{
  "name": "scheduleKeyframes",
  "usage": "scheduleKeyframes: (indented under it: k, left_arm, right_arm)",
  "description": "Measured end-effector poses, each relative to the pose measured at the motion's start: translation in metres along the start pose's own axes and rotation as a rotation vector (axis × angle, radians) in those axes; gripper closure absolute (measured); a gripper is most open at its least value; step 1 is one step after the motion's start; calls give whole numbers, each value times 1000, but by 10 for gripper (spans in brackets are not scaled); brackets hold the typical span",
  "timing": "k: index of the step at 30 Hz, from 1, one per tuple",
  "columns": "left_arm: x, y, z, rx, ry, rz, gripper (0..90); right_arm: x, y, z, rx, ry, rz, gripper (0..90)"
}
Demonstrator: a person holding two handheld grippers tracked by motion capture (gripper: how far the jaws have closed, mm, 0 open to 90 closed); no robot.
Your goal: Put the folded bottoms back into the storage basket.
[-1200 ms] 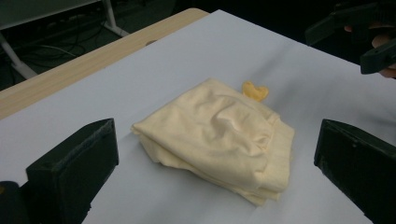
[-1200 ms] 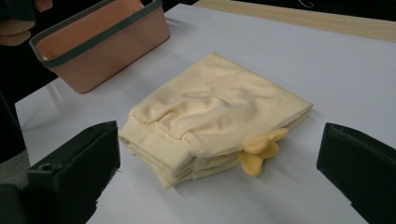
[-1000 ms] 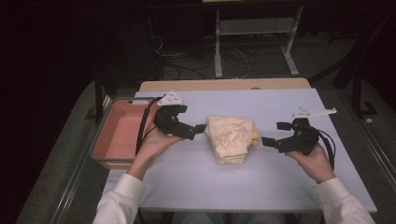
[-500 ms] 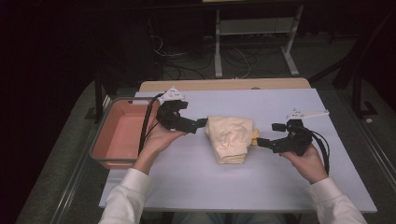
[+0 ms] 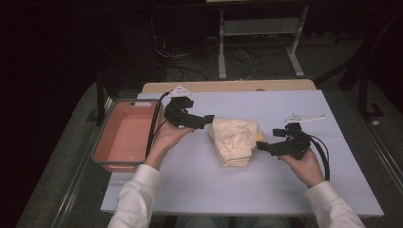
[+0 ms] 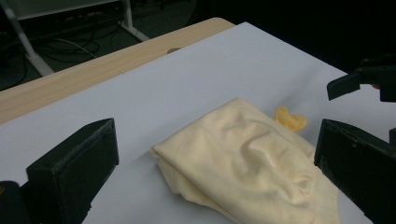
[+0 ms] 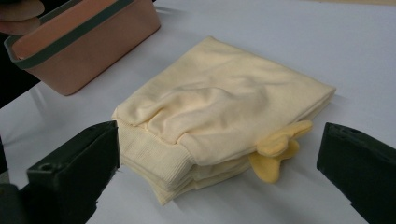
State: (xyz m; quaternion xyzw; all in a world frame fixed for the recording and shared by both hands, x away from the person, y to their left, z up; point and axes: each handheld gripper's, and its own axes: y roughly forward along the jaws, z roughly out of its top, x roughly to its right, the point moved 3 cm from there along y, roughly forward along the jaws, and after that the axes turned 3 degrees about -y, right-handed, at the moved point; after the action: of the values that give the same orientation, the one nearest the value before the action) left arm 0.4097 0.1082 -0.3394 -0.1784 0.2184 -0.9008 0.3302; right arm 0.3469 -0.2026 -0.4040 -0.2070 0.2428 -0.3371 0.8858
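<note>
On the pale table [image 5: 204,185], a folded cream garment [image 5: 234,141] lies at the centre with an open gripper at either side of it.

Left of the garment, the left gripper [image 5: 207,120] is held by the person's left hand [image 5: 164,138], its jaws spread wide and pointing at the cloth's upper left corner, just short of touching it; in the left gripper view the garment [image 6: 243,163] sits between and beyond those parted jaws. Right of the garment, the right gripper [image 5: 263,146] rests in the right hand [image 5: 305,165], jaws likewise released and empty, tips close beside the cloth's right edge, where a small yellow tab [image 7: 275,151] sticks out from the folded layers. Farther left of the garment, an orange bin [image 5: 110,153] stands at the table's edge, just beyond the left hand.
</note>
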Motion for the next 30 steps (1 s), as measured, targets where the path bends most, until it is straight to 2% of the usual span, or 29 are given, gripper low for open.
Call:
scheduleKeyframes:
  k: [11, 23, 30]
  left_arm:
    - [-6, 18, -1, -45, 7, 17, 0]
    - [-21, 36, -4, -49, -45, 15, 0]
    - [-30, 52, -10, -58, -78, 24, 0]
  right_arm:
    - [-4, 17, -4, -45, 49, 8, 0]
    - [-4, 31, -11, -69, 63, -3, 0]
    - [-3, 36, -15, -73, 92, -17, 0]
